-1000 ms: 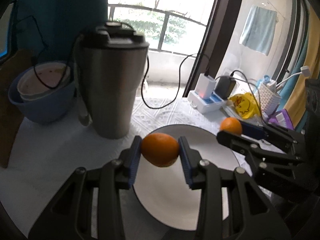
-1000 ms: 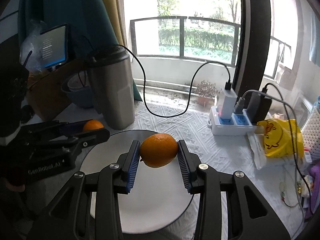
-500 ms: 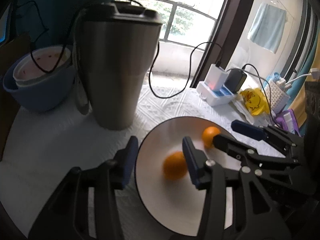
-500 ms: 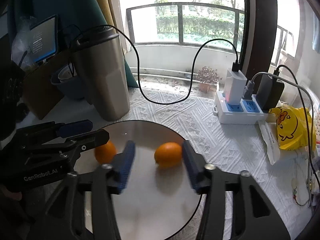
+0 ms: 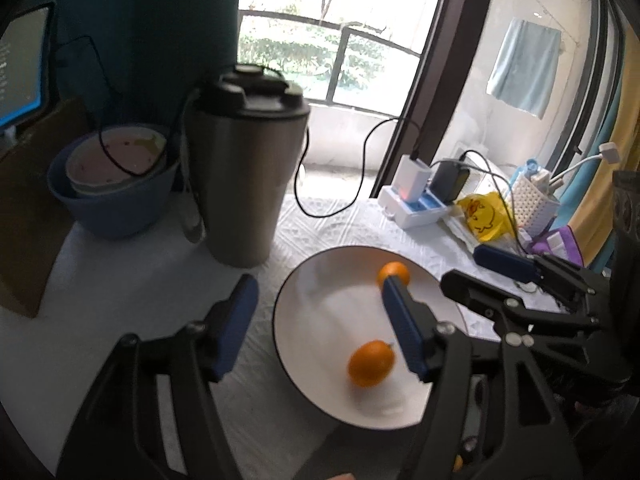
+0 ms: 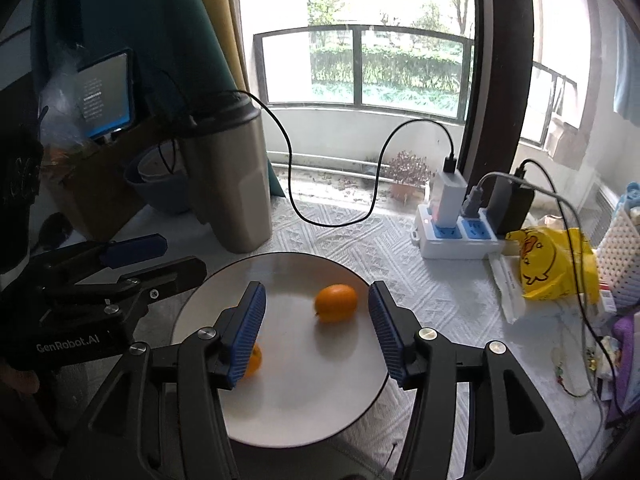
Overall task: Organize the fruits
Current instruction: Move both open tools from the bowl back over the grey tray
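Two oranges (image 6: 335, 303) (image 5: 371, 363) lie apart inside the plate (image 6: 304, 412) rim, bare surface between them, while left gripper (image 5: 320, 324) and right gripper (image 6: 316, 334) hover spread wide, gripping nothing.

Black linkage grippers (image 6: 316, 332), ribbed blue jaws, silver screws, white "GenRobot.AI" lettering.

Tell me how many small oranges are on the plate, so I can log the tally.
2. One small orange lies between the open right gripper's fingers; another sits nearer the left gripper on the round white plate. None appear hidden.
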The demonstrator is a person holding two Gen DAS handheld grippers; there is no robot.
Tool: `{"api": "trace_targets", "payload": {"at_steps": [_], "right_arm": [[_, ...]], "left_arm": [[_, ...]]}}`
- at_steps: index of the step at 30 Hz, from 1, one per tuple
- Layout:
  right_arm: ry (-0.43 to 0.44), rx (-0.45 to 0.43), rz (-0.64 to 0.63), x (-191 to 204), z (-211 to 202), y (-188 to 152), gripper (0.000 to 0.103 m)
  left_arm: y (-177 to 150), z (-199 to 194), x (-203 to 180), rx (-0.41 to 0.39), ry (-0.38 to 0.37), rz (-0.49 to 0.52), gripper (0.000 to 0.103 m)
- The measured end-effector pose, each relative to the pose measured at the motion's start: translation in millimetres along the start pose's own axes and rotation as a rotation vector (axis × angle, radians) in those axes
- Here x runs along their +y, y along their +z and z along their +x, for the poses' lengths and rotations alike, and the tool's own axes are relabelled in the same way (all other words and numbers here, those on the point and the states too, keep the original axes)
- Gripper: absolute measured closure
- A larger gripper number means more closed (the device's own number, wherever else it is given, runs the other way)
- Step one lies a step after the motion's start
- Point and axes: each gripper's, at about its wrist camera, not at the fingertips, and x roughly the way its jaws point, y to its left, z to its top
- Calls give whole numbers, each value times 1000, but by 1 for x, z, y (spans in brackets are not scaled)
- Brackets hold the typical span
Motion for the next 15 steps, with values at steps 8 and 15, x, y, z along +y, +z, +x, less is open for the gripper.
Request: {"api": "trace_targets", "payload": {"at_steps": [8,15], "right_arm": [[-9,-34,-20,14,-41,-9,47],[-22,-71,-25,24,-79,-21,47]], "left_arm": [[-9,-42,-12,-49,2,19,36],[-32,-83,-17,-81,13,44,36]]}}
